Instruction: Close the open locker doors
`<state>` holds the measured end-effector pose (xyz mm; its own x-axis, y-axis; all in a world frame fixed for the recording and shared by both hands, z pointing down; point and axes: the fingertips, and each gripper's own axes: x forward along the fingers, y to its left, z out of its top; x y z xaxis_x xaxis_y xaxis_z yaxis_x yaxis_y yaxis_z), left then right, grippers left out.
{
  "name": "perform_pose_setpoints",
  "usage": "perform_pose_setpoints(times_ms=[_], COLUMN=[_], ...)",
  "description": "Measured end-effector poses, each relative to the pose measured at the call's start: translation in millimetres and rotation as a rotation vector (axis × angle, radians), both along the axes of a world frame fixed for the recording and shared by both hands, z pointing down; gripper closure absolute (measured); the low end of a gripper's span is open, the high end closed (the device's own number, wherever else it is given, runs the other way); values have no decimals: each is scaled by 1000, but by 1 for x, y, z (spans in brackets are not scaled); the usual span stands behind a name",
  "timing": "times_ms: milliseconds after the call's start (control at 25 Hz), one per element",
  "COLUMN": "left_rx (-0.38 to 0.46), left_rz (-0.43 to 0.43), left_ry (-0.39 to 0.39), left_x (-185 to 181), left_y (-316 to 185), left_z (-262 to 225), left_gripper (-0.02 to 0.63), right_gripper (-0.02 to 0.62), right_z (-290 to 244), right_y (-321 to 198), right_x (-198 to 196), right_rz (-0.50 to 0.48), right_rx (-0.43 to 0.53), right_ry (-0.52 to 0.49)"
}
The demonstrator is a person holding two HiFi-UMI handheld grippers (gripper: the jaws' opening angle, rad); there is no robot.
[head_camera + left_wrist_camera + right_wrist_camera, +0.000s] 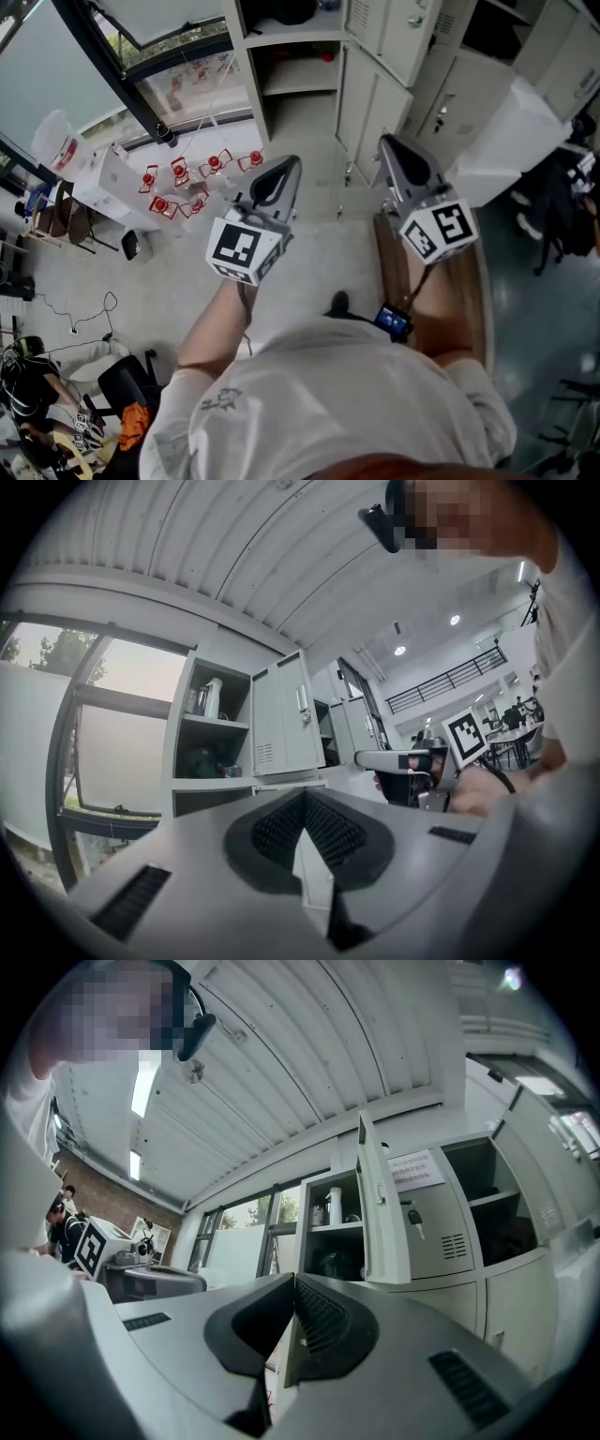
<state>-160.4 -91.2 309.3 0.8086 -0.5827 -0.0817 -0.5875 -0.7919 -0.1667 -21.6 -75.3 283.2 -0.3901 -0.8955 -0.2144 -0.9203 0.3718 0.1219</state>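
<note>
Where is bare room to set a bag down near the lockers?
The floor in front of the lockers is bare, and so is most of the wooden bench at right. Crowded: red stools by the window, clutter at lower left.

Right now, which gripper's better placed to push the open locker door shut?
Right. The right gripper looks nearer the lockers, and the open door stands edge-on just right of its shut jaws. The left gripper sits further left, facing the open shelves.

The person wears a white T-shirt; the grey left gripper and right gripper bear black-and-white marker cubes.
</note>
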Motion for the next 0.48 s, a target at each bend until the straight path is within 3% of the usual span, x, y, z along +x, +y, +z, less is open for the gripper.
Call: perform_pose_setpoints(times_ms=[280,480], left_rx=[24,34], left_rz=[-6,-45], left_ry=[-17,-18], left_x=[62,82], left_y=[-35,-47], left_z=[-5,-7], left_gripper=[606,606], right_gripper=[597,595], right_z=[-31,-56], right_y=[-31,-47], right_x=[71,104], right_rz=[-21,-43], right_rx=[58,97], right_ry=[10,34])
